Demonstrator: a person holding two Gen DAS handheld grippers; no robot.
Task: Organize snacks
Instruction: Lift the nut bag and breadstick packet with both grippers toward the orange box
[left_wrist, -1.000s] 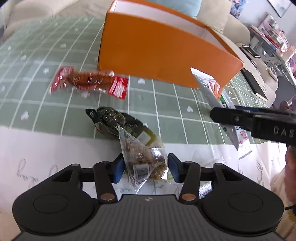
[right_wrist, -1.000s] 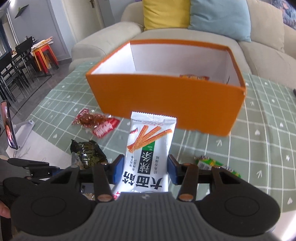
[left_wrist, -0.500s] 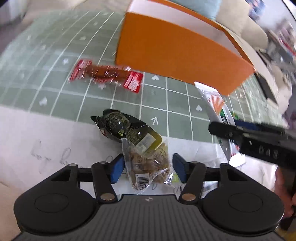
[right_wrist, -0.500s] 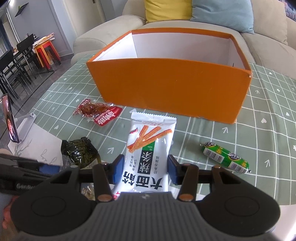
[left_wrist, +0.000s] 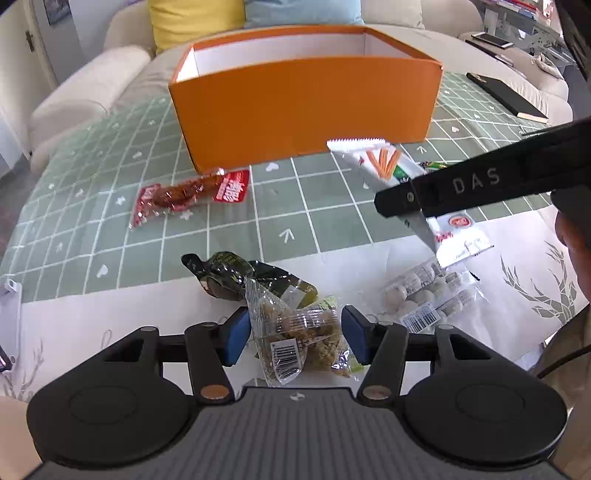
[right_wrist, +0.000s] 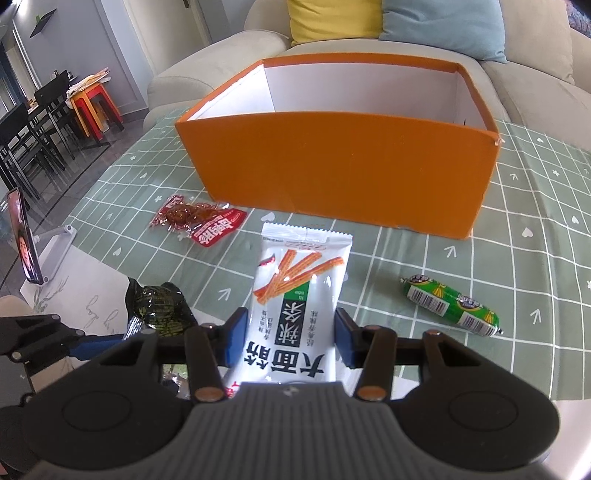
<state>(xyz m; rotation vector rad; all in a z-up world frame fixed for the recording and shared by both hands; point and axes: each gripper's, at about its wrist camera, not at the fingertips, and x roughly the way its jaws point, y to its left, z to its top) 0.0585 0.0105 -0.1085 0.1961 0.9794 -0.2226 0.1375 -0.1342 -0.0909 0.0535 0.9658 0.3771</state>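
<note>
An orange box (left_wrist: 303, 107) (right_wrist: 340, 162) with a white inside stands on the green checked cloth. My left gripper (left_wrist: 295, 339) hovers low over a clear bag of brown snacks (left_wrist: 291, 325). Its jaws are opening, with the bag lying between the blue pads and no firm press visible. My right gripper (right_wrist: 290, 336) is shut on a white packet printed with orange strips (right_wrist: 299, 273) (left_wrist: 384, 162), held in the air in front of the box. One black finger of it (left_wrist: 461, 184) crosses the left wrist view.
A red packet (left_wrist: 188, 192) (right_wrist: 199, 221) lies left of the box front. A dark green packet (left_wrist: 236, 273) (right_wrist: 159, 306) touches the clear bag. A bag of pale balls (left_wrist: 424, 291) and a green sausage (right_wrist: 450, 306) lie to the right. A phone on a stand (right_wrist: 22, 236) is far left.
The left gripper's jaws have widened around the clear bag, and its view has swung and rolled to face the box squarely. The right gripper keeps the white packet and has hardly moved.
</note>
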